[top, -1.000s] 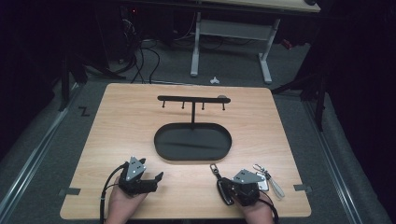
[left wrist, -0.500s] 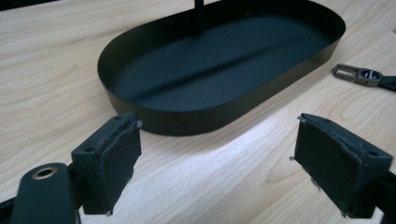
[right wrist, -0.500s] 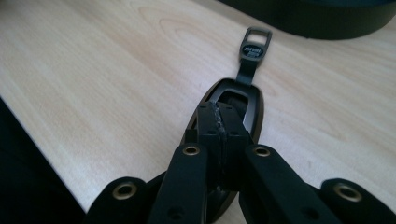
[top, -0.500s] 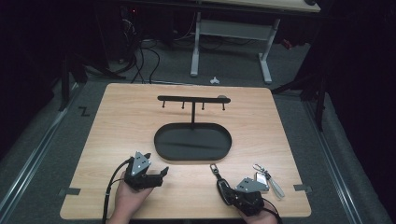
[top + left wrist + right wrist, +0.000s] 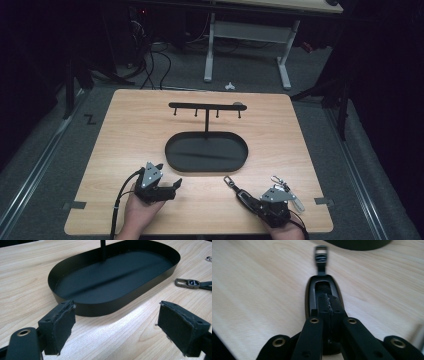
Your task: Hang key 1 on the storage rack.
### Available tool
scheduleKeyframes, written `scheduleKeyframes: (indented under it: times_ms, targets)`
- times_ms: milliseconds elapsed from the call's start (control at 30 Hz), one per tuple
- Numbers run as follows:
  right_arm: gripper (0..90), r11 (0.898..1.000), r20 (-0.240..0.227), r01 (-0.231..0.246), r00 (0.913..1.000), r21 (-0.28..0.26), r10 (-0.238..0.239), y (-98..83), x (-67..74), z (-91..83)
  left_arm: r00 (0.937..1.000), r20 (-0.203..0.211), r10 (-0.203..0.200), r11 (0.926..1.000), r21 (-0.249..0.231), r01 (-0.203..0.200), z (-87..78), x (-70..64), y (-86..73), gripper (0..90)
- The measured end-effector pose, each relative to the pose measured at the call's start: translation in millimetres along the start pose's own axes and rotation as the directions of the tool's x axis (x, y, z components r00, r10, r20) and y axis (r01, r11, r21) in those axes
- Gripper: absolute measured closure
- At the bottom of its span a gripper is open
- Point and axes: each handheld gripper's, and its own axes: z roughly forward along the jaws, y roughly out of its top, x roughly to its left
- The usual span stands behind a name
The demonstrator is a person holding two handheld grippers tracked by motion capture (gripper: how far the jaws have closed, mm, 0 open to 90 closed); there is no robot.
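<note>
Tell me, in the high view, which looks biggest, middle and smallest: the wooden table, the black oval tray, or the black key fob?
1. Light wooden table, by far the largest.
2. Black oval metal tray, middle.
3. Black key fob with its metal clip, smallest.

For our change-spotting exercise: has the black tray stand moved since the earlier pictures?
No. The black tray stand sits centred on the table, exactly as before.

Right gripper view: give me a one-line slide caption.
Shut claw rests over a black key fob lying on the wooden table, its metal clip pointing away.
</note>
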Motion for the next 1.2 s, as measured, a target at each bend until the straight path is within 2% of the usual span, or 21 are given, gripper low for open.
scheduleKeyframes:
  times_ms: [133,333,667,867,1200]
  targets:
    - [90.0,1.000,0.015,-0.013,0.9998,0.010,0.013,0.2,-13.4,-0.9,0.9999,-0.006,-0.009,1.0000,-0.002,0.009,-3.7,2.2,-2.1,14.9]
    - [85.5,0.999,0.001,-0.026,0.9997,-0.029,0.026,4.3,-17.6,-5.7,0.9999,-0.008,-0.011,0.9999,0.001,0.011,-5.5,3.5,-4.0,14.8]
    - [74.2,0.998,-0.011,-0.050,0.9987,-0.038,0.050,10.0,-24.4,-8.1,0.9998,-0.017,-0.006,0.9999,0.010,0.006,-8.7,3.4,-6.5,14.8]
    - [64.9,1.000,-0.013,-0.015,0.9998,-0.025,0.014,17.5,-21.4,-4.0,0.9997,-0.023,-0.008,0.9999,0.011,0.009,-10.0,4.8,-7.3,14.8]
    - [62.3,1.000,-0.003,0.014,0.9999,-0.004,-0.014,29.7,-16.4,0.0,0.9999,-0.011,0.004,0.9997,0.025,-0.003,-6.2,5.9,-9.3,14.6]
